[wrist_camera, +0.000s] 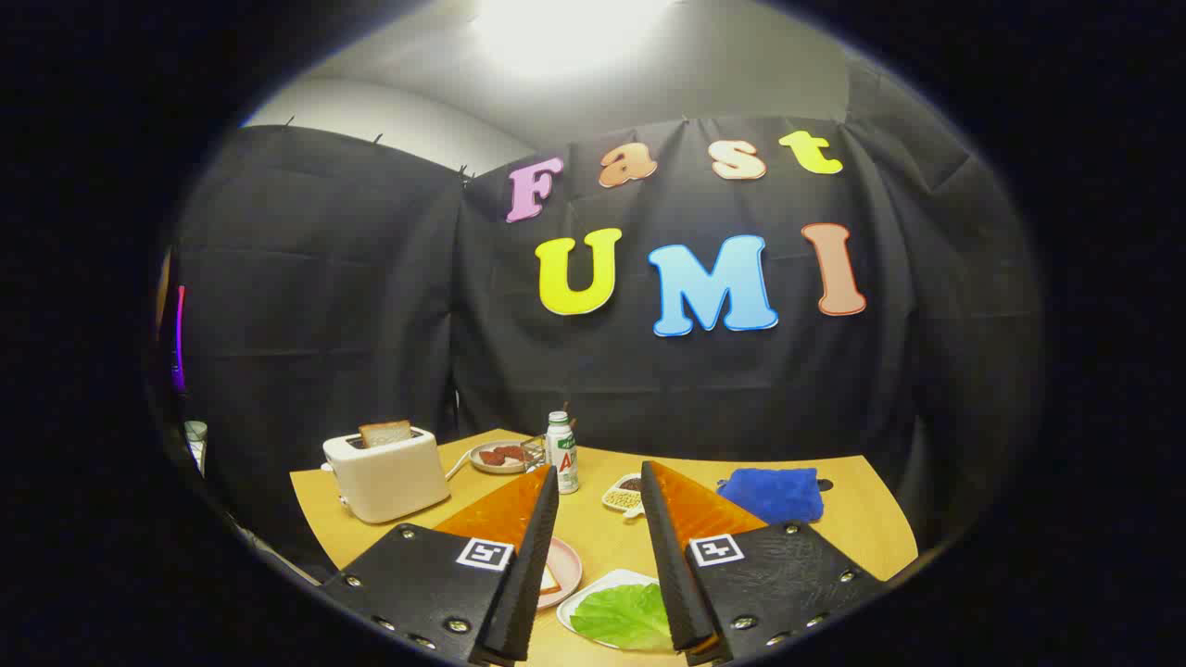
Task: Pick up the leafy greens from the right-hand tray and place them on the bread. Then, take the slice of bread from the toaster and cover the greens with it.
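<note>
My gripper [599,482] hovers above the wooden table, its fingers open with nothing between them. Below the gap, close to the right finger, the leafy greens [625,615] lie on a white tray [593,591]. Beside the left finger a pink plate [567,565] carries a slice of bread [550,584], mostly hidden by that finger. Beyond the left finger stands a white toaster [387,474] with a slice of bread [385,433] sticking up out of its slot.
A small white bottle [561,452] stands just ahead of the fingers. A plate of red food [498,456] lies behind it, next to the toaster. A small dish of grains [623,497] sits near the right finger, and a blue cloth [775,494] beyond it.
</note>
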Demonstrator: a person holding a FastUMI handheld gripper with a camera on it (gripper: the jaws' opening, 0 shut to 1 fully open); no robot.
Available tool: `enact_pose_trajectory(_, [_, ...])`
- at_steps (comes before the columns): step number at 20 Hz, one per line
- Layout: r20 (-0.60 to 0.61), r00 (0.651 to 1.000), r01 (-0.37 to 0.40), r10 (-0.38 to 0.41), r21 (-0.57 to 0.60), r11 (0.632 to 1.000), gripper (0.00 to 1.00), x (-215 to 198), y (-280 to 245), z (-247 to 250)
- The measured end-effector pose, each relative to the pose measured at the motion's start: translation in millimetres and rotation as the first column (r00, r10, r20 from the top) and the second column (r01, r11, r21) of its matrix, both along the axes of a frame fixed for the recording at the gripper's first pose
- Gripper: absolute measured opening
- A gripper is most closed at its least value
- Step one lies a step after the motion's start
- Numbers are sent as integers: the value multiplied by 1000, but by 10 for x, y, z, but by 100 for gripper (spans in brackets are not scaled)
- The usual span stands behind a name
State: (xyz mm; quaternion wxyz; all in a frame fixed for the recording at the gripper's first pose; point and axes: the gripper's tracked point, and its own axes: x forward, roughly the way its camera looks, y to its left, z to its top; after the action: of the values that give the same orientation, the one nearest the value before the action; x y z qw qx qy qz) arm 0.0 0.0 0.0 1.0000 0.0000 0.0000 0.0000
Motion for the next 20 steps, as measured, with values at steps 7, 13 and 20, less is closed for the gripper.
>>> enact_pose_trajectory(7, [-125, 992, -16, 4, -97, 995, 55, 233, 178, -431])
enact_pose_trajectory(13, [-213, 976, 3, -33, -140, 990, 55, 304, 177, -796])
enact_pose_trajectory(20, [-379, 918, 83, -113, -94, 992, 99, 383, -134, -1580])
